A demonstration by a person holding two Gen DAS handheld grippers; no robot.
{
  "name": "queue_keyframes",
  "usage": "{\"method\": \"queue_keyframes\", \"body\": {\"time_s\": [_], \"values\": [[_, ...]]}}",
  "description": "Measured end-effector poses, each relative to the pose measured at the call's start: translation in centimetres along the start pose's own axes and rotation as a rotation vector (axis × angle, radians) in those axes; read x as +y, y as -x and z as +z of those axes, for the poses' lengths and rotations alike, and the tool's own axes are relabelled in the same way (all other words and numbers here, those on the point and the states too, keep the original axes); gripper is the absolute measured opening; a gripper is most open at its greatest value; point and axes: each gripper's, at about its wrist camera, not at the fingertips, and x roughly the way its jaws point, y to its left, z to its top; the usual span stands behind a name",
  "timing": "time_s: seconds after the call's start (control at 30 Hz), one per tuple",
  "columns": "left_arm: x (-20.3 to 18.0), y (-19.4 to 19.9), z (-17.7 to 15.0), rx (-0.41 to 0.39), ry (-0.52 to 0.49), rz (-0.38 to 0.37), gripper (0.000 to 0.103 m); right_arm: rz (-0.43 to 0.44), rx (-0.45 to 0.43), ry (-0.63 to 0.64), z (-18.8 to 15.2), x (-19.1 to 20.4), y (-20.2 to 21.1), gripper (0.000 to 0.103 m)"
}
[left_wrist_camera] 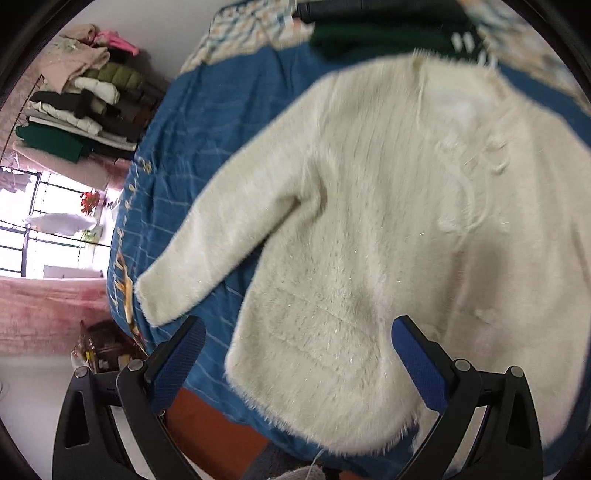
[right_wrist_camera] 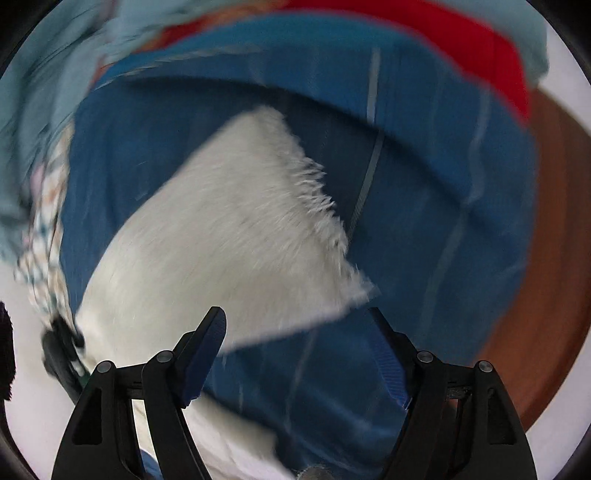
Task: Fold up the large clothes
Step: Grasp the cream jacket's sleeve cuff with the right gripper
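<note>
A fluffy cream-white sweater lies spread flat on a blue bed cover, one sleeve stretched out to the left. My left gripper is open above the sweater's bottom hem, its fingers apart and holding nothing. In the right wrist view, the sweater's other sleeve lies on the blue cover, its cuff at the right. My right gripper is open just above the sleeve's lower edge and holds nothing. The view is blurred.
A stack of folded clothes sits on a rack at the left, above a window. Dark green and black garments lie at the far end of the bed. A red cloth and brown floor lie beyond the bed's edge.
</note>
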Motion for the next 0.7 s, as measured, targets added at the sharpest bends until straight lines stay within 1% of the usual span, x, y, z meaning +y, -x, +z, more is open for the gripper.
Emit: {"method": "queue_keyframes", "body": {"time_s": [0.07,0.13,0.17,0.2,0.23,0.27,0.3,0.37,0.4,0.47,0.53,0.57,0.6,0.7], "values": [[-1.3,-2.1,0.8,0.026,0.01,0.017,0.103,0.019,-0.002,-0.057,1.2,-0.5,-2.1,0.079],[-1.8,-4.0,1.8,0.041,0.032,0.023,0.103,0.02,-0.056,-0.105,1.9,-0.3,-2.8,0.078],[-1.9,-4.9,2.2,0.045,0.048,0.025,0.103,0.022,-0.109,-0.121,2.1,0.1,-2.5,0.07],[-2.0,-5.3,2.6,0.044,0.054,0.024,0.103,0.006,-0.15,-0.125,2.1,0.5,-2.1,0.048],[-2.1,-5.9,2.9,0.038,0.062,0.019,0.103,-0.008,-0.198,-0.116,2.0,1.1,-1.6,0.036],[-2.2,-6.3,3.1,0.029,0.064,0.013,0.103,-0.016,-0.219,-0.104,1.8,1.6,-1.2,0.014],[-2.3,-6.5,3.2,0.024,0.061,0.01,0.103,-0.005,-0.246,-0.073,1.6,2.5,-0.6,0.014],[-2.0,-6.9,3.3,0.006,0.063,0.002,0.103,-0.01,-0.287,-0.014,1.1,4.2,0.4,0.013],[-1.9,-7.0,3.3,0.0,0.068,-0.009,0.103,-0.009,-0.311,0.061,0.5,6.2,1.2,0.013],[-0.8,-7.2,3.1,-0.014,0.085,-0.022,0.103,-0.002,-0.339,0.163,-1.0,8.9,2.3,0.012],[0.4,-7.3,2.8,-0.018,0.108,-0.037,0.103,0.02,-0.374,0.327,-3.9,13.8,3.8,0.012],[1.5,-7.4,2.6,-0.018,0.126,-0.042,0.103,0.035,-0.38,0.37,-4.5,15.4,4.4,0.012],[2.3,-7.5,2.4,-0.017,0.141,-0.043,0.103,0.07,-0.38,0.455,-6.8,18.4,4.8,0.012],[5.7,-7.9,1.6,-0.009,0.198,-0.046,0.103,0.133,-0.357,0.666,-13.1,25.6,5.0,0.012]]}}
